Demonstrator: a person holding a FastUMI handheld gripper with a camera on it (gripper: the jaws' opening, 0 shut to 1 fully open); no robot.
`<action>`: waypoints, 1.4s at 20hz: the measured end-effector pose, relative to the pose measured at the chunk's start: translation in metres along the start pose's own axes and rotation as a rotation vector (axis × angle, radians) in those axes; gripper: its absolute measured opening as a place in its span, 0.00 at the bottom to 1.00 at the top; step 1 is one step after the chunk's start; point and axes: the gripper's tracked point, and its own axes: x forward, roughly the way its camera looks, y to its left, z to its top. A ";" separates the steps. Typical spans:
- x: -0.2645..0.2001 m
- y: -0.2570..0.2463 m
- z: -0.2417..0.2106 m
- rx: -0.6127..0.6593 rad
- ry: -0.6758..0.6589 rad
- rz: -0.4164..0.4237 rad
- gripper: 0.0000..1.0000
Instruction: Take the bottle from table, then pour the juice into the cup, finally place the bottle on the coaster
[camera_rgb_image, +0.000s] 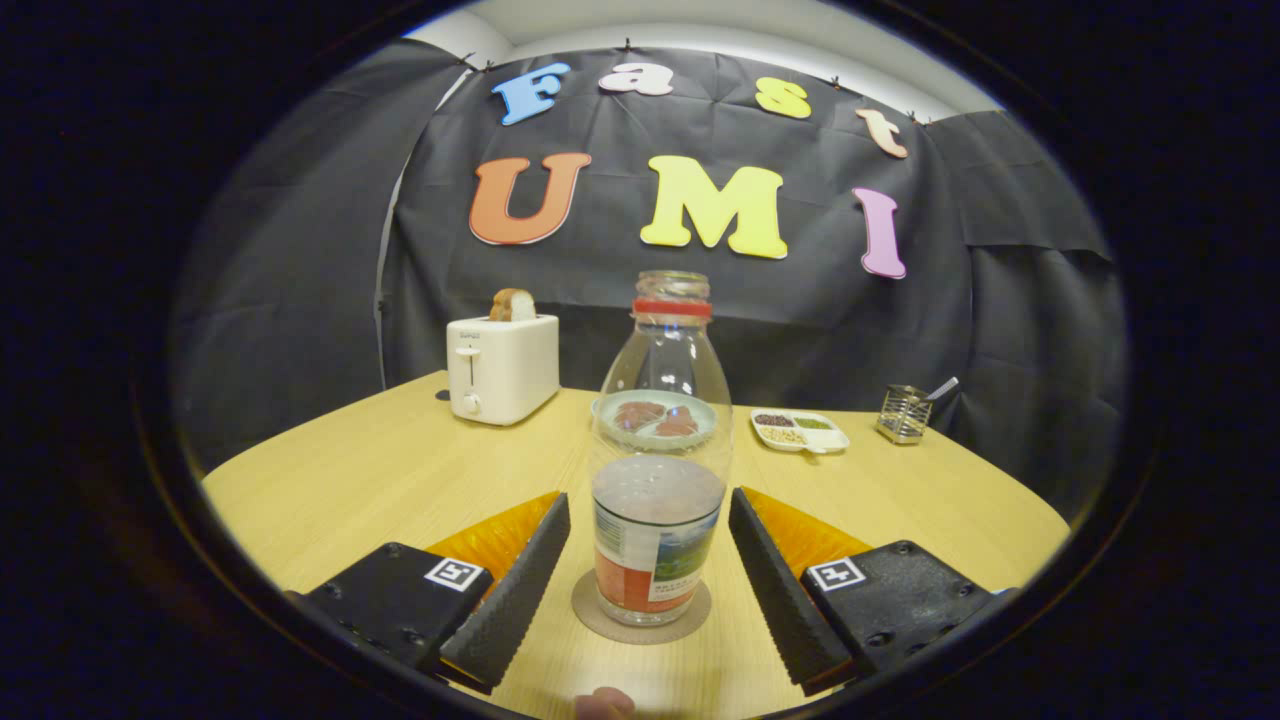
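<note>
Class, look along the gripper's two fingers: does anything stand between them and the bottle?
Nothing visible does. The bottle stands upright on the coaster, between the open gripper's fingers, with a bare gap on either side. The plate lies beyond it.

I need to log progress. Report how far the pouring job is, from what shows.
The bottle stands upright on the round coaster, so the last step looks done. It is uncapped and only partly filled, but I can't spot the cup, so the pour is unconfirmed. In hand: the gripper is open, its fingers on either side of the bottle without touching. Left: probably only backing away.
</note>
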 end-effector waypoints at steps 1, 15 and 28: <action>-0.006 0.001 0.002 0.002 -0.003 0.002 1.00; -0.185 0.004 0.162 0.082 -0.178 0.025 1.00; -0.329 -0.034 0.267 0.115 -0.306 -0.008 1.00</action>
